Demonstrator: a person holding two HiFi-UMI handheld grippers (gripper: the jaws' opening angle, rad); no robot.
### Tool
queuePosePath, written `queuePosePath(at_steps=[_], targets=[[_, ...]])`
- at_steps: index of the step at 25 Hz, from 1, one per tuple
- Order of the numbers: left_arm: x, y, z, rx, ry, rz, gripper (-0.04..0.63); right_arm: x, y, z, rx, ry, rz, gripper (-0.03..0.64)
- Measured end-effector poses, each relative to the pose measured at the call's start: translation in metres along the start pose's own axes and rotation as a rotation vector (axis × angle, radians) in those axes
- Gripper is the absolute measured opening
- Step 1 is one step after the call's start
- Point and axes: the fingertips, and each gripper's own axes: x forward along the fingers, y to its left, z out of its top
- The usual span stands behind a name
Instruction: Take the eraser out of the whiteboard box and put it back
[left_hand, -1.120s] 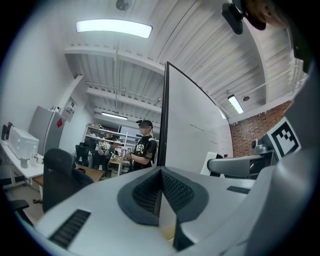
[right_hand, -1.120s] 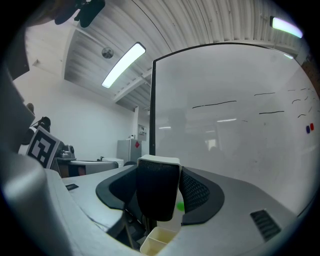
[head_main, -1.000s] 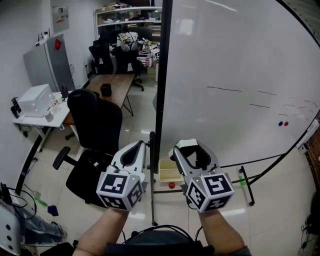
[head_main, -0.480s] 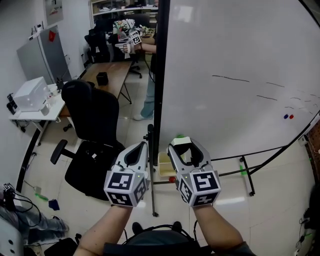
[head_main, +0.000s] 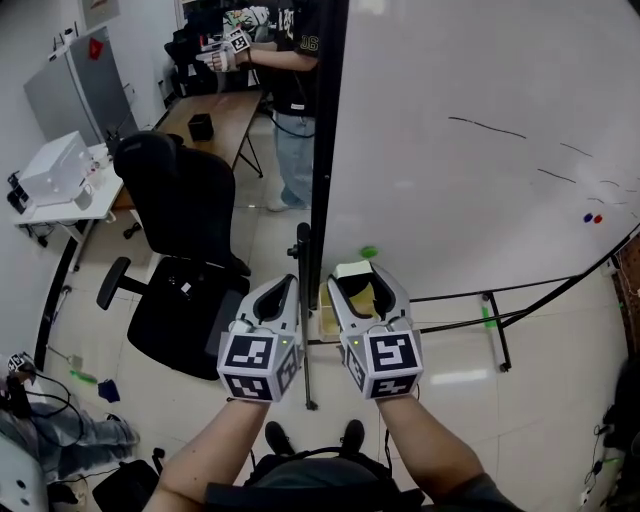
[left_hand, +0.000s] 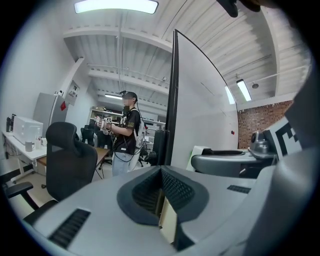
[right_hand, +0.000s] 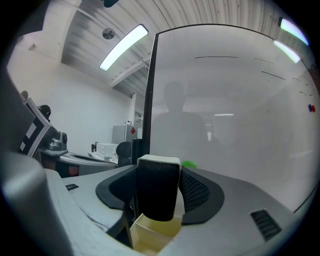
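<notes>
R gripper (right_hand: 159, 174) pinches the eraser (right_hand: 157, 197), jaws spread wide w/ one pad on each side. Its black side faces the camera & its white part is on top. L gripper (left_hand: 161, 170) has its jaws pressed together at the tips w/ nothing btw them. In the head view it hangs just beside the R one. Eraser is in the air just above the whiteboard box (right_hand: 152, 235), a cream open tray whose inside shows right under it. It's not in the box yet, & not touching it as far as I can tell.

Handling, my guess: the eraser is light, w/ a stiff plastic back & a soft, slightly squashy black felt. So it shouldn't slip easily or break if dropped. Best hold is across the hard sides approx mid-length, as now; squeezing felt alone could let it tilt. The box looks thin & light too & prob. shifts if bumped. Lower straight in w/o scraping the rim.

Counts:
- 1 eraser, 1 box, 2 grippers.
- 1 whiteboard (head_main: 480, 180) in a black frame, w/ 2 small dots (head_main: 598, 217), red & blue, near its right edge.
- 1 small green thing (head_main: 370, 252) just past the eraser, low by the board; can't tell what.
- 1 black office chair (head_main: 185, 215) to the left.
- 1 other person (head_main: 290, 60) at the back by a desk.
</notes>
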Motion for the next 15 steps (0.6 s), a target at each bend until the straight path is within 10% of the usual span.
queuePosePath(at_steps=[15], targets=[[0.012, 0.015, -0.048, -0.006, 0.07, 0.006, 0.031, 0.023, 0.008, -0.06, -0.02, 0.09, -0.04, 0.268]])
